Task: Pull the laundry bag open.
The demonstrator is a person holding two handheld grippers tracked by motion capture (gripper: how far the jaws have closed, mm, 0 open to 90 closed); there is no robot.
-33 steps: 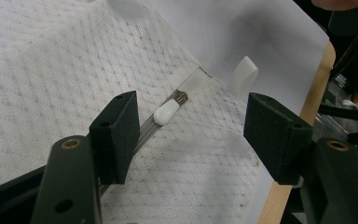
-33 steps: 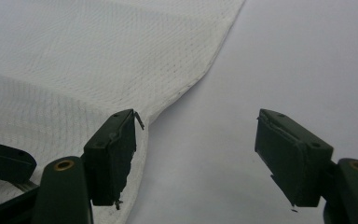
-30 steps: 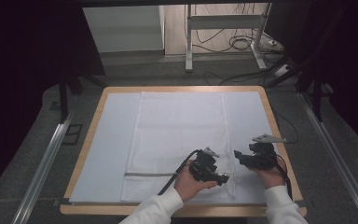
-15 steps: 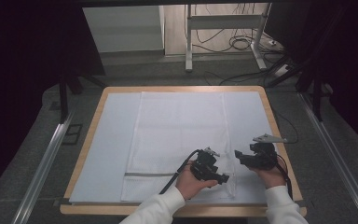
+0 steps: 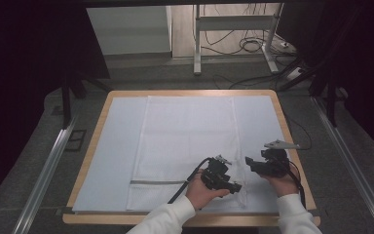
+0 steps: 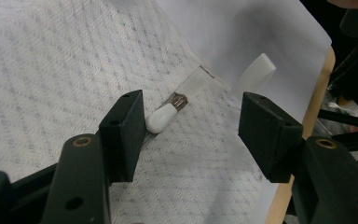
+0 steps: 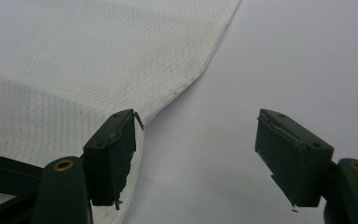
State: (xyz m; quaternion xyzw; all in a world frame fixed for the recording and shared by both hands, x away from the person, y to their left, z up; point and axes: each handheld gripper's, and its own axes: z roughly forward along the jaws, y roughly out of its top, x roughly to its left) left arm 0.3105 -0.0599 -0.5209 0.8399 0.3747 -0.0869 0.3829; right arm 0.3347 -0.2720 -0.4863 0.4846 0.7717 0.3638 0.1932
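Two grippers work low over the near right corner of the bench (image 5: 292, 146), which carries a pale sheet under a white mesh laundry bag (image 5: 190, 141) lying flat. The bag reaches away from both sets of fingers, and its right edge (image 7: 200, 74) runs past the inner finger of the right gripper (image 5: 250, 163). That gripper's fingers (image 7: 112, 154) stand spread with nothing between them, over the bare sheet just beside the bag's edge. The left gripper (image 5: 233, 187) points at the bag's near corner; its fingers (image 6: 123, 133) are spread too, and they have just been closing a little, with nothing yet pinched. A grey zip band (image 5: 158, 182) runs across the bag off to the side of the left gripper. Smallest is the white zip pull (image 6: 165, 116), lying on the mesh just beside the left-hand finger in the left gripper view, off-centre in the gap.

My worry is that a closure from here would miss: the pull sits against one finger, not midway, so the pads may push it aside or nip only mesh. Pinched cloth would then drag and wrinkle the bag, and with the right gripper holding nothing, the bag could slide.
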